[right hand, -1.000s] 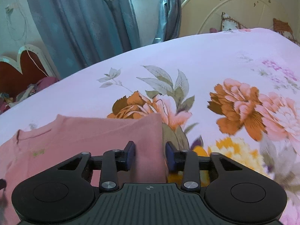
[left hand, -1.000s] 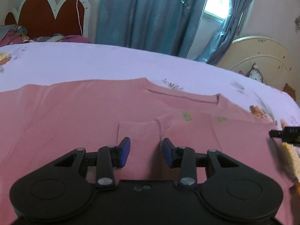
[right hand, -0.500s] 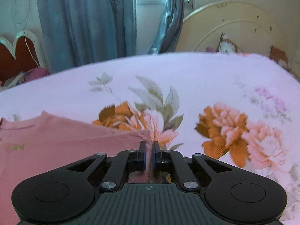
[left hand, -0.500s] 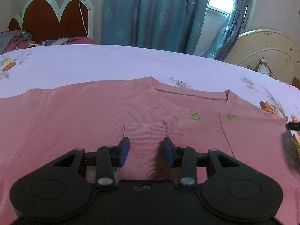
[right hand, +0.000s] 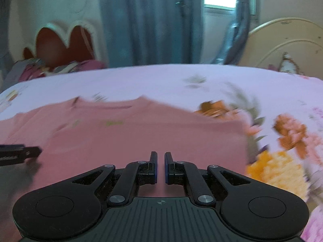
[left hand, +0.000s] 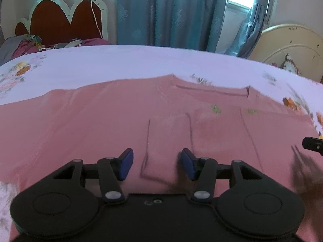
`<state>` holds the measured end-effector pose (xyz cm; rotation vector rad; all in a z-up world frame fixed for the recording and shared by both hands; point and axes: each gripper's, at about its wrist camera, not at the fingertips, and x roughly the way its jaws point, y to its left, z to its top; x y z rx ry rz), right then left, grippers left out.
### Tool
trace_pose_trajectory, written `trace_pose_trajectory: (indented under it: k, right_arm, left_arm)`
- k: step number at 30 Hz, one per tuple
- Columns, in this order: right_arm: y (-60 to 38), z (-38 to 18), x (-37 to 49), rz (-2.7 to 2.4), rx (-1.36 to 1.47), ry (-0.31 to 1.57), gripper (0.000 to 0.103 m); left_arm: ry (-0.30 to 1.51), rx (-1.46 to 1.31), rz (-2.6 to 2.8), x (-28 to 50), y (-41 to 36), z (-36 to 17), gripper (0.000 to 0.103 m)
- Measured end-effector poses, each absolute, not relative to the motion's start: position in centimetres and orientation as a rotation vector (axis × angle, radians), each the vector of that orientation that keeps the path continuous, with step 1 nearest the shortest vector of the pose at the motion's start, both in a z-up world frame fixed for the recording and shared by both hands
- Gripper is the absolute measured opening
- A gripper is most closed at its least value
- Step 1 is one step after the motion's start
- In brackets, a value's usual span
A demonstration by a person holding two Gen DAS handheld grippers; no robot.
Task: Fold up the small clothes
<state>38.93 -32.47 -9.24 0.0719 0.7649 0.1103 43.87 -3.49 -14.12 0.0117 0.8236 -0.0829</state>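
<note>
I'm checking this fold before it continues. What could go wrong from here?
1. The left hand-held gripper is open astride the folded-in sleeve; nothing holds it, so a nudge could unfold it.
2. The right hand-held gripper, jaws nearly together, hangs low over the pink sweater in a blurred view; it might snag and rumple the folded edge.

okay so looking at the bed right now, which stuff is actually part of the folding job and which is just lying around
Part of the job:
pink sweater, with its folded-in sleeve
left gripper, open over the sleeve cuff
right gripper, nearly closed, above the sweater

Just lying about:
pile of clothes by the red headboard
floral bedsheet
blue curtains
</note>
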Motion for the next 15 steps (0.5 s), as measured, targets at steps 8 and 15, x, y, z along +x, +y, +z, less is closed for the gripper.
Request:
trace_pose_trajectory:
  k: [8,15]
  right_arm:
    - [-30.3,-11.9,37.0,0.132,0.004,0.804,0.01]
    - [-31.4,-12.0,35.9,0.1,0.037,0.822,0.08]
  left_arm:
    - [0.824,0.051,-0.064,42.9,-3.3,-14.2,0.058]
    - [0.844,0.033,-0.04,41.2,-2.4,-12.6,0.06]
